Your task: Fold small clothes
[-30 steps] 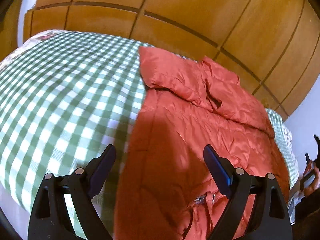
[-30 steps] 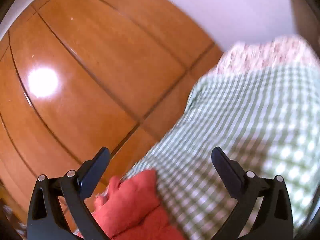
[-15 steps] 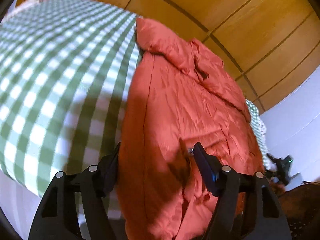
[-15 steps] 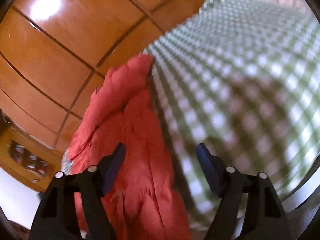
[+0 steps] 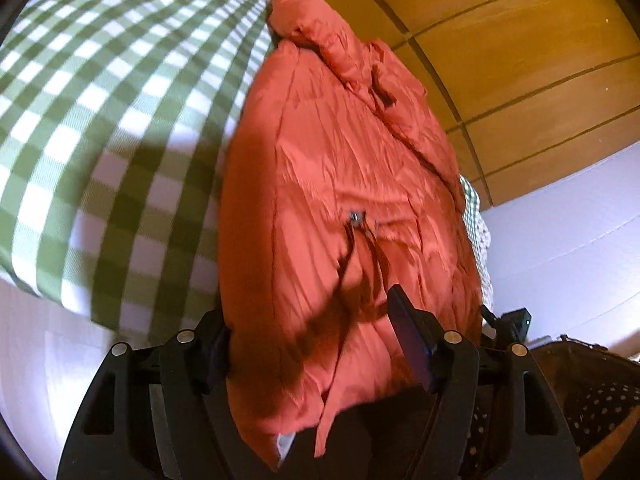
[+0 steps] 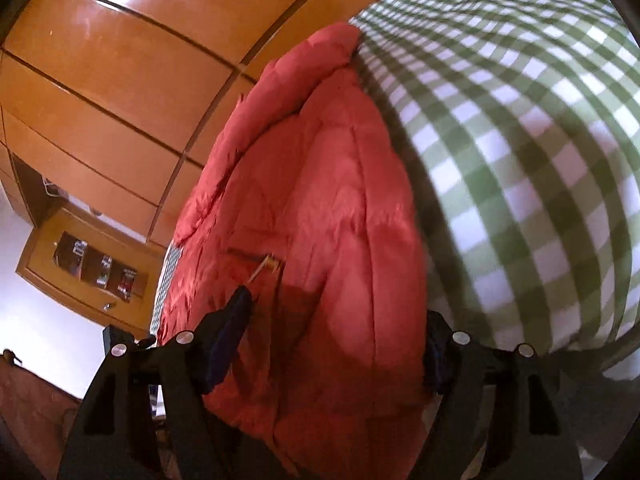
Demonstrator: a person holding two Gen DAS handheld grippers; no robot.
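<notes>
Now both grippers, left [image 5: 310, 344] and right [image 6: 340, 336], have just narrowed their fingers around the red jacket's [image 5: 340, 184] lower-frame hem, apparently gripping it, on the checked bed [image 5: 100, 100]

Green-and-white checked bedcover [image 5: 100, 128], glossy wooden wardrobe panels [image 6: 120, 80], pale wall [image 5: 568, 232], small glass-fronted wooden cabinet [image 6: 92, 272]

Black tongs [image 5: 316, 344], blue pads [image 5: 408, 340], silver screws

A crumpled orange-red quilted puffer jacket [image 5: 344, 184] lies lengthwise on the bed, its near hem bunched between each gripper's jaws, its zip pull showing ahead.
</notes>
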